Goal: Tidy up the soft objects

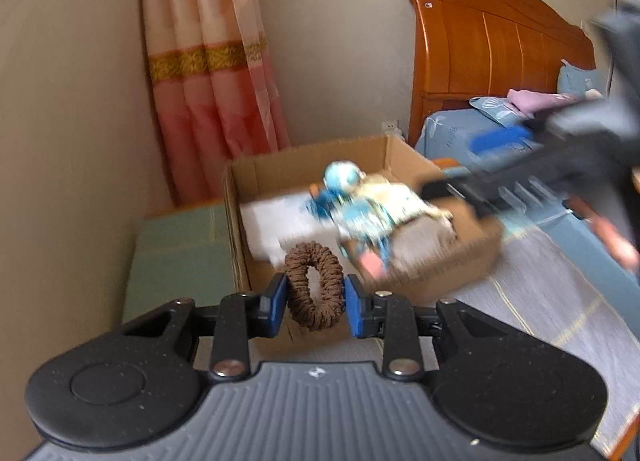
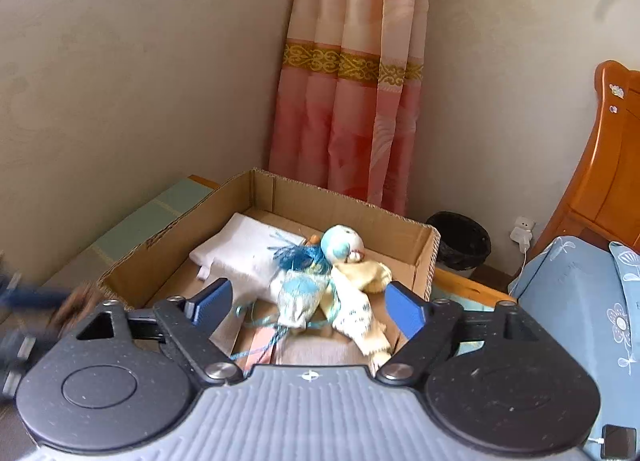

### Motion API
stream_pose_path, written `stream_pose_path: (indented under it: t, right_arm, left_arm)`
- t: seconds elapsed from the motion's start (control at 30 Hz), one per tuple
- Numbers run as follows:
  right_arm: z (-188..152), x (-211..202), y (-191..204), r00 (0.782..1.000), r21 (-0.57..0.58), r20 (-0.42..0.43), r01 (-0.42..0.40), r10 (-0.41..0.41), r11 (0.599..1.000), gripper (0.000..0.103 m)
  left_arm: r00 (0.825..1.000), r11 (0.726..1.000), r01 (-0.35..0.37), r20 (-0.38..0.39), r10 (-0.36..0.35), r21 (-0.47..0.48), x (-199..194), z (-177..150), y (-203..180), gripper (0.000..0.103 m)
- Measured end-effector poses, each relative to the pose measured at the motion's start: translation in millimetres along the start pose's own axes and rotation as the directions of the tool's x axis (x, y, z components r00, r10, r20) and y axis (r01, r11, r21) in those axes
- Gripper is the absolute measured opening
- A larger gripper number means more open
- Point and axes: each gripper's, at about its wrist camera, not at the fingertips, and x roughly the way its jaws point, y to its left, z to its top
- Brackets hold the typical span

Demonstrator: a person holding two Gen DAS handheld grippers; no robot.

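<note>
Brown scrunchie (image 1: 315, 286) pinched across ring by left gripper (image 1: 315, 303); light, squashy, likely slip-proof. Right gripper (image 2: 308, 303) spread wide, nothing held, above cardboard box (image 2: 420, 245).

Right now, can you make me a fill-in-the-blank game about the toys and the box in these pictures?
1. The left gripper holds a brown ____ between its blue fingers.
2. The doll with the blue yarn hair lies inside the cardboard ____.
3. The right gripper holds nothing; its jaws are ____.
4. Under the doll's hair lies a folded cloth whose colour is ____.

Missing words: scrunchie; box; open; white
</note>
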Motion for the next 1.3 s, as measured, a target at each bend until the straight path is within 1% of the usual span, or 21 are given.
stream_pose_path:
  t: [0.07, 0.17, 0.2, 0.23, 0.27, 0.3, 0.33, 0.37, 0.43, 0.5, 0.57, 0.67, 0.77, 0.83, 0.9, 1.0, 1.1, 1.17, 1.3]
  right_arm:
    - [-5.5, -10.0, -0.1, 1.0, 0.007, 0.017, -0.001, 0.001, 1.0, 0.09]
    - [-15.5, -24.2, 1.3, 0.999, 0.008, 0.047, 0.026, -0.026, 1.0, 0.092]
    - [-18.3, -28.1, 1.2, 0.998, 0.009, 0.05, 0.03, -0.03, 1.0, 0.092]
    - [-20.7, -31.2, 1.3, 0.998, 0.011, 0.051, 0.033, -0.033, 0.999, 0.092]
    - [-23.2, -34.7, 1.5, 0.998, 0.013, 0.057, 0.039, -0.04, 0.999, 0.092]
    - [-25.2, -38.3, 1.1, 0.997, 0.017, 0.06, 0.044, -0.045, 0.999, 0.094]
    - [-25.8, -39.7, 0.0, 0.997, 0.02, 0.063, 0.046, -0.048, 0.999, 0.096]
    - [-26.5, -42.0, -0.7, 0.996, 0.023, 0.069, 0.049, -0.051, 0.999, 0.097]
    - [-28.3, -47.3, -3.3, 0.996, 0.032, 0.079, 0.047, -0.049, 0.998, 0.098]
    - [-29.7, -51.5, -5.5, 0.996, 0.044, 0.084, 0.036, -0.039, 0.998, 0.1]
    - [-31.4, -55.3, -6.0, 0.995, 0.053, 0.092, 0.037, -0.042, 0.998, 0.103]
    - [-32.6, -59.3, -4.8, 0.995, 0.08, 0.088, 0.047, -0.054, 0.996, 0.103]
    - [-33.6, -58.6, -3.1, 0.993, 0.13, 0.045, 0.101, -0.108, 0.986, 0.103]
    - [-33.9, -54.8, -1.7, 0.989, 0.168, -0.013, 0.149, -0.149, 0.974, 0.103]
    - [-36.5, -50.7, -1.2, 0.98, 0.212, -0.079, 0.194, -0.181, 0.958, 0.103]
    - [-43.5, -48.0, 0.8, 0.971, 0.255, -0.147, 0.222, -0.19, 0.941, 0.103]
    - [-49.8, -52.2, 8.1, 0.965, 0.256, -0.172, 0.239, -0.199, 0.937, 0.103]
    - [-52.1, -56.7, 12.4, 0.966, 0.263, -0.175, 0.233, -0.191, 0.936, 0.103]
    - [-53.7, -62.3, 17.2, 0.967, 0.276, -0.175, 0.231, -0.188, 0.933, 0.103]
  left_arm:
    - [1.0, 1.0, -0.006, -0.008, 0.006, 0.008, 18.5, 19.0, 5.2, 0.03]
    - [0.999, 1.0, -0.014, -0.032, 0.015, 0.023, 49.0, 46.0, 11.0, 0.03]
    - [0.999, 0.999, -0.026, -0.034, 0.027, 0.027, 57.4, 52.7, 12.7, 0.038]
    - [0.999, 0.999, -0.04, -0.034, 0.041, 0.029, 65.3, 58.8, 13.6, 0.057]
    - [0.997, 0.997, -0.071, -0.034, 0.071, 0.022, 72.2, 63.3, 14.6, 0.071]
    - [0.994, 0.994, -0.11, -0.025, 0.11, 0.006, 76.5, 66.6, 16.1, 0.095]
    - [0.99, 0.99, -0.138, -0.001, 0.138, -0.006, 77.2, 67.2, 18.1, 0.1]
    - [0.99, 0.99, -0.14, 0.031, 0.14, -0.01, 74.5, 65.5, 19.8, 0.1]
    - [0.991, 0.991, -0.133, 0.032, 0.133, -0.02, 67.5, 62.2, 22.2, 0.1]
    - [0.989, 0.99, -0.14, 0.041, 0.142, -0.029, 55.9, 56.7, 22.7, 0.101]
    - [0.984, 0.986, -0.168, 0.05, 0.169, -0.021, 42.9, 50.5, 19.7, 0.101]
    - [0.974, 0.977, -0.214, 0.071, 0.213, 0.0, 22.7, 41.1, 11.3, 0.103]
    - [0.964, 0.966, -0.258, 0.068, 0.258, -0.004, 4.7, 30.7, 0.7, 0.102]
    - [0.963, 0.965, -0.262, 0.052, 0.263, -0.019, -7.2, 22.9, -6.7, 0.102]
    - [0.968, 0.968, -0.247, 0.022, 0.249, -0.052, -17.3, 16.6, -13.3, 0.102]
    - [0.974, 0.969, -0.227, -0.046, 0.224, -0.095, -27.0, 10.0, -19.3, 0.102]
    - [0.975, 0.971, -0.214, -0.087, 0.206, -0.106, -31.9, 5.8, -24.4, 0.102]
    - [0.971, 0.967, -0.228, -0.106, 0.216, -0.116, -32.4, 5.9, -26.6, 0.102]
    - [0.969, 0.964, -0.234, -0.116, 0.22, -0.124, -36.2, 3.5, -31.4, 0.102]
